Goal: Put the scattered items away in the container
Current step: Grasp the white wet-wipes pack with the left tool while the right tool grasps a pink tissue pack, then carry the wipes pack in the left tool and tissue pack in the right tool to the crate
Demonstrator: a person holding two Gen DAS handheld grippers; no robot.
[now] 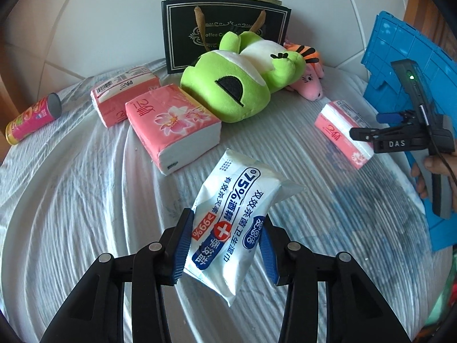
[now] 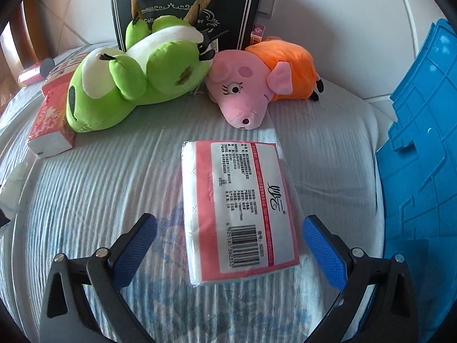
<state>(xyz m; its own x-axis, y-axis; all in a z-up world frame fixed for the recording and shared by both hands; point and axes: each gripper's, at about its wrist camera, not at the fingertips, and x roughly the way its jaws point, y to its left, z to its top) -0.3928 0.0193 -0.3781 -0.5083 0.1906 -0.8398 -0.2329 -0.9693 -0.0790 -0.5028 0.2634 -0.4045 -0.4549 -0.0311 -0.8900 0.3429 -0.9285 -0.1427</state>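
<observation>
While wipes pack (image 1: 234,223) hangs gripped, bedsheet (image 1: 85,200) open.

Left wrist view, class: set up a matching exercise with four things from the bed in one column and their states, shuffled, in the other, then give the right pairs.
Things:
1. wet wipes pack
2. green frog plush
3. snack can
4. black gift bag

States:
A. standing upright at the wall
B. lying on its side at the bed's left edge
C. clamped in the left gripper
D. sprawled in front of the bag

Pairs: 1-C, 2-D, 3-B, 4-A

Home bedroom: bed (image 1: 85,200), plush toys (image 1: 228,85).
</observation>
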